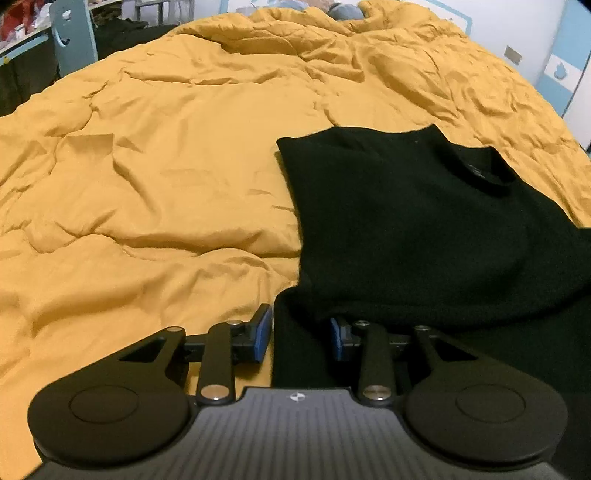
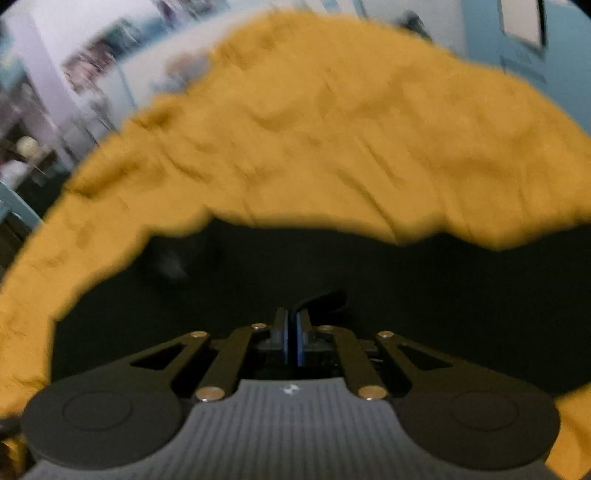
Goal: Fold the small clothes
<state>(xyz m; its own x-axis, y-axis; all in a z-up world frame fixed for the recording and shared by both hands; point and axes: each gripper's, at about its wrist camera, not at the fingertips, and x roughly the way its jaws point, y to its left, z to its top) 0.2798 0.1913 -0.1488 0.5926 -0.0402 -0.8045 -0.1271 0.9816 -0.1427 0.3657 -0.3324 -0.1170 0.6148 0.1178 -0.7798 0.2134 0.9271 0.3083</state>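
A black knitted garment (image 1: 406,221) lies on the mustard-yellow duvet (image 1: 166,166), its round neckline toward the far right and its near part doubled over. My left gripper (image 1: 300,334) is low at the garment's near left edge. A strip of black cloth sits between its blue pads (image 1: 263,332), which stand apart; a sliver of yellow shows beside the left pad. In the blurred right wrist view my right gripper (image 2: 292,325) is shut, pads together, over the same black garment (image 2: 424,295). A small raised fold of cloth (image 2: 323,300) sits just past its tips.
The rumpled duvet (image 2: 314,147) covers the whole bed and stretches wide to the left of the garment. A blue bed frame and shelves (image 1: 72,33) stand at the far left, a pale wall with blue panels (image 1: 569,66) at the far right.
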